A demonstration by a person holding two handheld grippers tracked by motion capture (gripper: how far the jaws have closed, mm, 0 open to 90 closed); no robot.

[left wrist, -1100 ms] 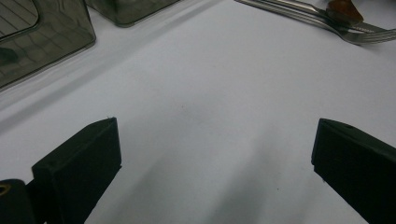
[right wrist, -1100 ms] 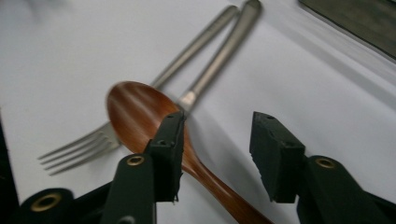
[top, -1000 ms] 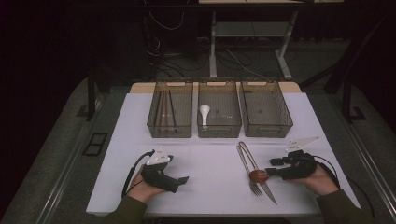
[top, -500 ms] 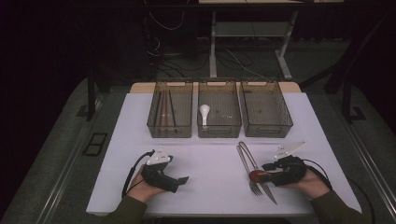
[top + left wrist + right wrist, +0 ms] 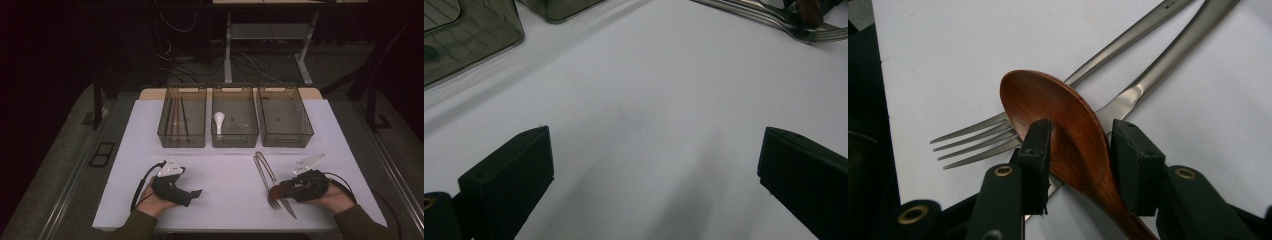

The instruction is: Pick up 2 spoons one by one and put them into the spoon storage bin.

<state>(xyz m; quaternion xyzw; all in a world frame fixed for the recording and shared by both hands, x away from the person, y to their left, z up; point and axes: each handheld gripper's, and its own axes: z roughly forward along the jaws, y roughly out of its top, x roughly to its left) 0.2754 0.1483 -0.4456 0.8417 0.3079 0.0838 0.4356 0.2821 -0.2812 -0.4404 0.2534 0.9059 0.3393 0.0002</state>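
Observation:
A brown wooden spoon [image 5: 1068, 115] lies bowl-up across a steel fork [image 5: 973, 135] and a steel knife [image 5: 1168, 60] on the white table. My right gripper [image 5: 1082, 125] has just been closing with the spoon's bowl between its jaws, and both pads now sit against the bowl's edges. From above, the right gripper [image 5: 281, 190] is at the front right, with the spoon [image 5: 276, 191] at its tips. My left gripper [image 5: 196, 193] rests at the front left. It [image 5: 655, 135] is open over bare table.
Three clear bins stand in a row at the back. The left bin [image 5: 181, 135] holds thin dark sticks, the middle bin [image 5: 235, 137] a white spoon [image 5: 218, 120], and the right bin [image 5: 286, 137] looks empty. The table's near edge [image 5: 225, 229] is close behind both hands.
The right gripper has edged slightly left and nearer, and its jaws have narrowed around the wooden spoon. The left gripper has not moved.

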